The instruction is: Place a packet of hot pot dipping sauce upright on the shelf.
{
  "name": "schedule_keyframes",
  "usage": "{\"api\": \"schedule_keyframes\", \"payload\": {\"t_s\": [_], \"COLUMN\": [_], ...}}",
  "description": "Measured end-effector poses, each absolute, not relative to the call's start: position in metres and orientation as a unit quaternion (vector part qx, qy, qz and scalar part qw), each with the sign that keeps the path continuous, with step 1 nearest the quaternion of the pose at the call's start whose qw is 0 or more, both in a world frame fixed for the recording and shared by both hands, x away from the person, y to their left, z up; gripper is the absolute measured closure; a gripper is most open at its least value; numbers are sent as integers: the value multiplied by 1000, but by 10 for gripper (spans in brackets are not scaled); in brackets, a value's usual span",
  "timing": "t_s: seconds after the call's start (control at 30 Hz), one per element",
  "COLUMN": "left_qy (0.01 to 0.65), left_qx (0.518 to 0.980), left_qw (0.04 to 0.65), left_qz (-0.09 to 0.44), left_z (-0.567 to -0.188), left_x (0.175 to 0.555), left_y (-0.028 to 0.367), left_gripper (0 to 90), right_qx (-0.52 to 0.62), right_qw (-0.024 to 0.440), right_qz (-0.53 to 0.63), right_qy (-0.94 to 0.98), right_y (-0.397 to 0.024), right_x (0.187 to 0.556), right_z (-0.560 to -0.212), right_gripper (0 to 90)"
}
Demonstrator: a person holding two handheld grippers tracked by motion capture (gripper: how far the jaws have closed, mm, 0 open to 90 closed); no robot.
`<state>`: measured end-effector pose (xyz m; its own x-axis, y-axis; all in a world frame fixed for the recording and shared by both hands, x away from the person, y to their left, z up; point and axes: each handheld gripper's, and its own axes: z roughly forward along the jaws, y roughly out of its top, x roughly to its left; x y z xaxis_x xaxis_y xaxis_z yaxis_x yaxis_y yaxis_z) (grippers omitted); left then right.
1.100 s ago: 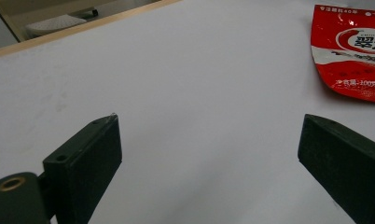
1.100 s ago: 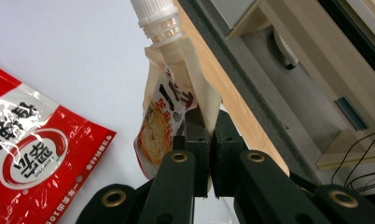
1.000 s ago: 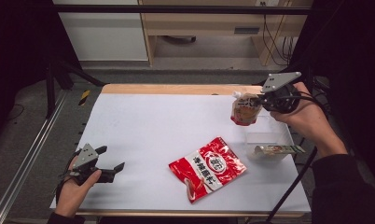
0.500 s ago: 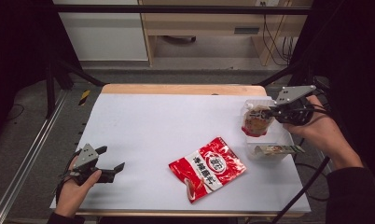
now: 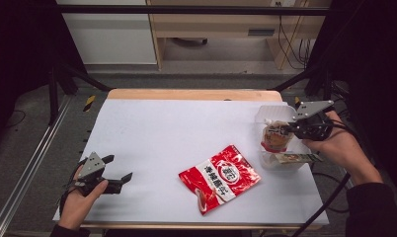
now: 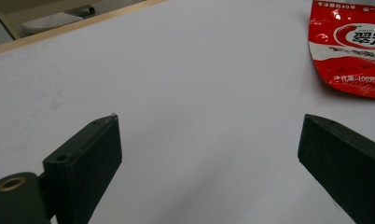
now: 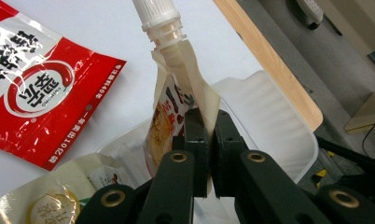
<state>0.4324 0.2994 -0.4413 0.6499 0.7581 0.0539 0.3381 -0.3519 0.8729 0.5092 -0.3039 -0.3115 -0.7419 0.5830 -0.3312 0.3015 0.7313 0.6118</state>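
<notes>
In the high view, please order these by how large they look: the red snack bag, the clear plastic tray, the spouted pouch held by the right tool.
1. Clear plastic tray, though partly covered.
2. Red snack bag, close to the tray, so this order is unsure.
3. Spouted pouch, clearly smallest.

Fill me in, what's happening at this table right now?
A person is packing snack packs into a clear plastic tray at the table's right edge. The right gripper is shut on a spouted pouch, held over the tray beside a pale packet already in it. The left gripper rests open, empty. A red bag lies on the table.
</notes>
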Motion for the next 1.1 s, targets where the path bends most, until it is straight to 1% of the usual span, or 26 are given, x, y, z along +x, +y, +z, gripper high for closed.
{"api": "schedule_keyframes", "payload": {"t_s": [0.33, 0.4, 0.43, 0.5, 0.53, 0.57, 0.6, 0.63, 0.7, 0.73, 0.77, 0.8, 0.83, 0.87, 0.9, 0.93, 0.97, 1.1], "left_qy": [345, 345, 345, 344, 343, 343, 344, 344, 345, 345, 344, 344, 342, 342, 342, 342, 342, 341], "left_qx": [790, 790, 790, 791, 791, 791, 790, 790, 790, 790, 791, 791, 792, 792, 793, 793, 793, 793], "left_qw": [451, 451, 451, 451, 451, 451, 452, 452, 451, 450, 449, 449, 449, 449, 448, 448, 448, 448], "left_qz": [232, 231, 231, 230, 230, 230, 231, 231, 231, 232, 232, 232, 232, 232, 232, 232, 232, 232], "left_z": [-441, -441, -442, -442, -442, -442, -442, -441, -442, -442, -442, -442, -441, -441, -441, -442, -442, -442], "left_x": [432, 432, 432, 432, 432, 432, 432, 432, 432, 432, 432, 432, 431, 431, 431, 431, 431, 431], "left_y": [298, 298, 298, 297, 297, 297, 297, 297, 298, 298, 297, 297, 297, 297, 297, 296, 296, 296], "left_gripper": [59, 59, 59, 59, 60, 59, 59, 59, 59, 59, 59, 59, 59, 60, 60, 60, 59, 59], "right_qx": [270, 279, 284, 295, 303, 312, 312, 324, 318, 318, 316, 316, 316, 316, 309, 304, 304, 284], "right_qw": [237, 227, 229, 228, 228, 229, 229, 241, 254, 254, 268, 268, 282, 282, 291, 294, 294, 289], "right_qz": [271, 268, 270, 277, 282, 283, 283, 290, 296, 296, 296, 296, 302, 302, 312, 317, 317, 336], "right_qy": [893, 894, 891, 886, 881, 877, 877, 868, 864, 864, 860, 860, 854, 854, 850, 849, 849, 850], "right_y": [-310, -310, -310, -312, -312, -312, -312, -309, -305, -305, -298, -298, -289, -289, -278, -272, -272, -243], "right_x": [512, 512, 511, 511, 510, 509, 509, 503, 496, 496, 489, 489, 479, 479, 466, 460, 460, 430], "right_z": [-339, -347, -348, -348, -346, -344, -344, -336, -328, -328, -319, -319, -310, -310, -303, -301, -301, -302], "right_gripper": [867, 855, 841, 778, 708, 606, 606, 496, 422, 422, 365, 365, 313, 313, 280, 257, 257, 189]}}
